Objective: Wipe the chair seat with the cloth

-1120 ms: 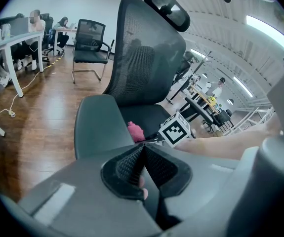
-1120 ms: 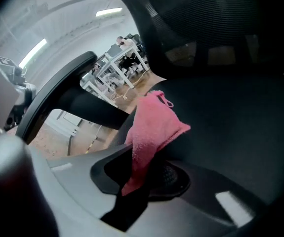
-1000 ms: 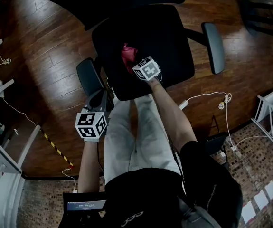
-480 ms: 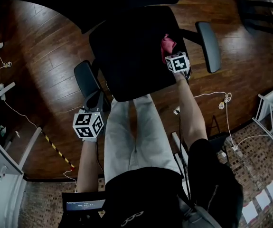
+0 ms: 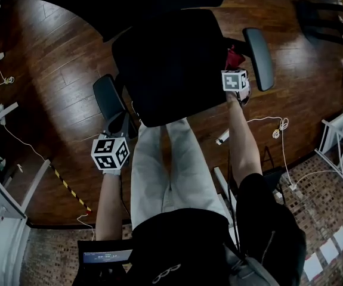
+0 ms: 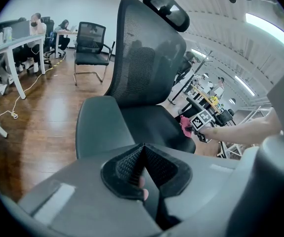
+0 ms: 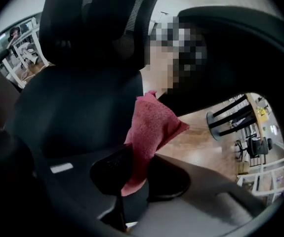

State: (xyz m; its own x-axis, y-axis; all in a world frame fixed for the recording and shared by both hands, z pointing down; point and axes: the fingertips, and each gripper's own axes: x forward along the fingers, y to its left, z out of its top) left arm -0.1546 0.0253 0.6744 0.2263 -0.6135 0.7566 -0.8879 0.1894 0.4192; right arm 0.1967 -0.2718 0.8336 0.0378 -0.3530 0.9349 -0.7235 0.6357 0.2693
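Right tongs (image 7: 132, 171) pinch cloth (image 7: 150, 126) by seat (image 5: 171, 64) edge (left tongs (image 6: 142, 166) closed).

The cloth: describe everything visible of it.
The cloth is pinkish-red, with a fuzzy towel-like weave, bunched and folded. The right gripper has its jaws shut on one end; the rest sticks out past them. It is held at the right edge of the chair seat, near the armrest.

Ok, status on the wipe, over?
Right gripper shut on cloth, at right edge of seat, beside armrest. Left gripper shut, empty, off the seat. Nothing in the way.
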